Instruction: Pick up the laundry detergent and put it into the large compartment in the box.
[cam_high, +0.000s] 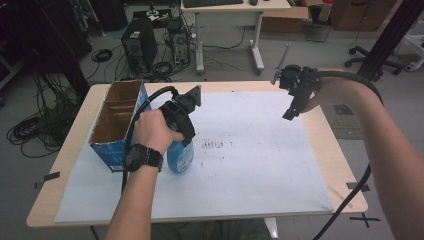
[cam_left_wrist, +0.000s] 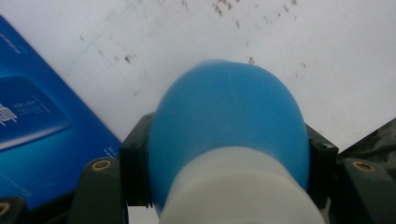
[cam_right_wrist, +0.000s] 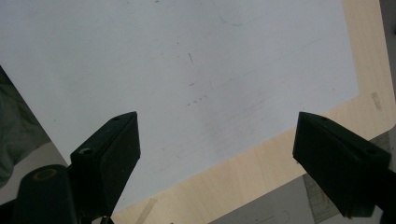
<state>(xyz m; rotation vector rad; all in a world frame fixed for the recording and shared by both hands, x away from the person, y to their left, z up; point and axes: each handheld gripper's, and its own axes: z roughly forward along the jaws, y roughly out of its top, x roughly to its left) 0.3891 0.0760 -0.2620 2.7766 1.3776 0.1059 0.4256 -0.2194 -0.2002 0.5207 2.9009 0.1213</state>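
left gripper view: blue bottle (cam_left_wrist: 229, 121) between left tongs (cam_left_wrist: 229, 172)

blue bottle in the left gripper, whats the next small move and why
Probably lift the blue bottle and carry it toward the open box beside it: the left gripper is already shut on it, and the right gripper hangs open, well off to the side.

Light wooden table (cam_high: 320, 131), rounded corners. White paper sheet (cam_high: 260, 170) covers most of the top, bare wood showing along the left, right and near edges. Dark smudges on the sheet near its middle. Open blue cardboard box (cam_high: 114, 125) stands on the left side, upright, inner dividers visible. Blue bottle (cam_high: 181, 156) stands on the sheet just right of the box. Black tape strips at the table's left and right near edges.
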